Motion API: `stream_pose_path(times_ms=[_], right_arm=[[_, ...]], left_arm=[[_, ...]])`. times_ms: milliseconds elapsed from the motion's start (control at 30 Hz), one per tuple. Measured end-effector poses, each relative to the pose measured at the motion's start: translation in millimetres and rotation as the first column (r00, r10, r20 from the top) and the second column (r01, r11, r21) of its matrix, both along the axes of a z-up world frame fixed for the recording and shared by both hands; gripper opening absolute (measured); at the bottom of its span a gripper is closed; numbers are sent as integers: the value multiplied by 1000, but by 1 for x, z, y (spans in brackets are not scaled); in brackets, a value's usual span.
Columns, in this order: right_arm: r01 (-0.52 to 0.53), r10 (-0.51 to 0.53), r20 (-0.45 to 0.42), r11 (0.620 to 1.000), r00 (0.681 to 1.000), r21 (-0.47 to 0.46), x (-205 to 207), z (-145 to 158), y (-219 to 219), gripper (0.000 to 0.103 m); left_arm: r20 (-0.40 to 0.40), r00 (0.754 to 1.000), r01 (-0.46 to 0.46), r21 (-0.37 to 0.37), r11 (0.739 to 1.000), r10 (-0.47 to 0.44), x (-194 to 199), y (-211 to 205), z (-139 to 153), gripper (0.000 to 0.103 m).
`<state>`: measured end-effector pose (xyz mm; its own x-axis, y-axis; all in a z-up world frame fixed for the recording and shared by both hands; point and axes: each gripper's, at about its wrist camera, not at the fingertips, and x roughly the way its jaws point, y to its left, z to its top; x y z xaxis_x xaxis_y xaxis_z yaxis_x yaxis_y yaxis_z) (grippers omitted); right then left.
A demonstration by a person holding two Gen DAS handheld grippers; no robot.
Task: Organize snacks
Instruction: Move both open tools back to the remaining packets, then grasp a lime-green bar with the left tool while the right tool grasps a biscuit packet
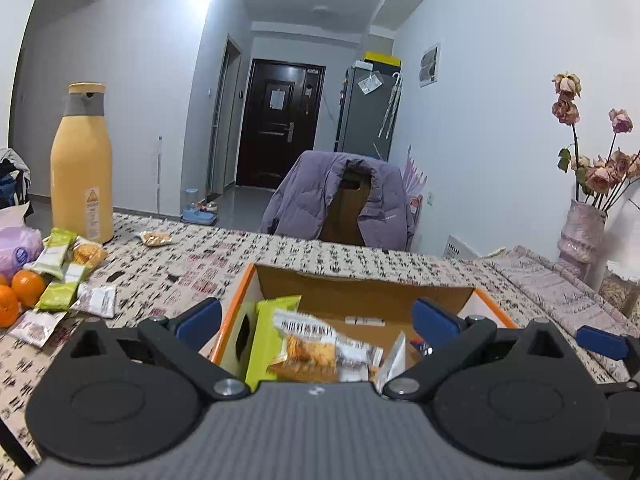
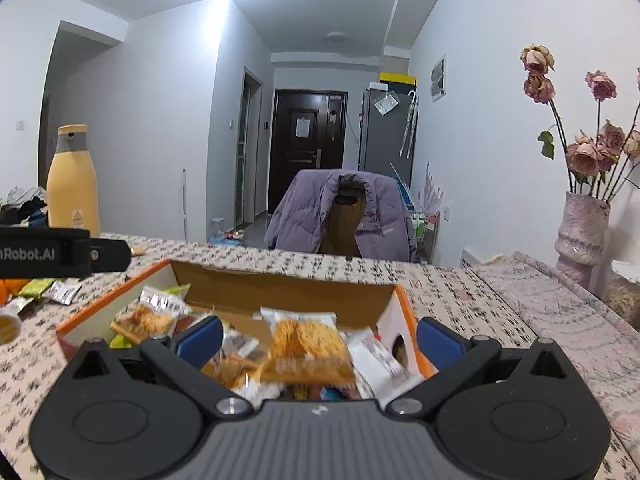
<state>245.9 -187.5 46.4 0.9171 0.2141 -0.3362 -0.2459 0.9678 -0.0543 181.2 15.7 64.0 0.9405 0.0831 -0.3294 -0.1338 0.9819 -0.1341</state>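
Cardboard with an orange rim forms the open box (image 1: 496, 312) on the patterned tabletop (image 1: 208, 252), and most snacks already lie inside it: glossy crinkled packets, some clear with orange crackers, one lime green. Both tools hang just above the box with jaws spread wide and nothing between them; the left gripper (image 1: 318, 316) is over the left half and the right gripper (image 2: 320, 334) over the right half. A blurred cracker packet (image 2: 306, 350) seems to be loose over the pile, so I judge it may land on the edge and slide out, because the film is slippery and the heap stands high on that side. More packets (image 1: 64, 280) stay on the tabletop at the left, beside round oranges (image 1: 24, 286) and near a tall smooth yellow bottle (image 1: 82, 164). Reaching for them carelessly could roll the oranges or knock the bottle.
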Motion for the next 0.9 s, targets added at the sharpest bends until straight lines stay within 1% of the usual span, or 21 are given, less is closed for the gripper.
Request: stream_pose_path(times_ms=[133,300,400,600,767,900], right_arm=[[13,-13,-27,1000,1000,-28,-20,-6,-13,103],[18,-19,-69,1000,997,-16,-40,-15,-36,103],[27,-28,-97,1000,995,-6,-50,-23,-48,103],[48,-44,-157,999,987,18,-65,-43,-66,103],[68,-60,-186,997,981,38,-74,-54,-77,103],[80,-67,-204,995,977,55,-76,-58,-82,103]], left_arm=[[-53,999,-8,9,1000,8,-15,-4,-7,103],[-138,990,4,-9,1000,-5,-31,-10,-24,103],[-205,979,20,-14,1000,-23,-37,-18,-37,103],[-302,952,57,-7,998,-56,-38,-42,-59,103],[-347,936,56,-4,998,-54,-35,-59,-73,103],[-380,924,67,27,997,-52,-33,-73,-83,103]])
